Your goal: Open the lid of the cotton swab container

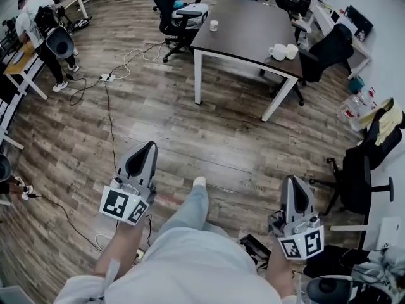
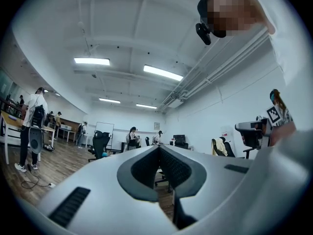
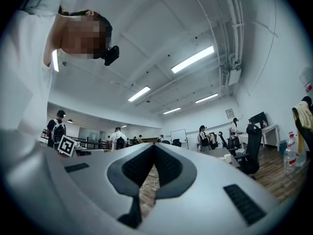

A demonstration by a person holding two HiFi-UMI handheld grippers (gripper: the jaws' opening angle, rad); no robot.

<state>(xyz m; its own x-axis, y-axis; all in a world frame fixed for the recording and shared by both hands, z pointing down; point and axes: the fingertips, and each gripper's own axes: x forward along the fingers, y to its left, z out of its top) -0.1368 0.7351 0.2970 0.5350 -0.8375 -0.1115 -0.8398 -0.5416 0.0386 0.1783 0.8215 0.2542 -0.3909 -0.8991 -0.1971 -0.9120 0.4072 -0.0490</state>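
Observation:
No cotton swab container shows in any view. In the head view my left gripper (image 1: 150, 145) is held low over the wooden floor, jaws shut with nothing between them. My right gripper (image 1: 293, 179) hangs at the lower right, also shut and empty. In the left gripper view the left gripper (image 2: 159, 147) points level across the office, its dark pads pressed together. In the right gripper view the right gripper (image 3: 154, 145) likewise shows its pads touching at the tip. My leg and shoe (image 1: 199, 183) stand between the two grippers.
A dark table (image 1: 253, 24) stands ahead with two white mugs (image 1: 278, 52) and a small cup (image 1: 214, 25). Office chairs (image 1: 183, 18) (image 1: 357, 176) stand beyond the table and at the right. Cables (image 1: 111, 119) trail over the floor. A person (image 1: 38, 24) stands far left.

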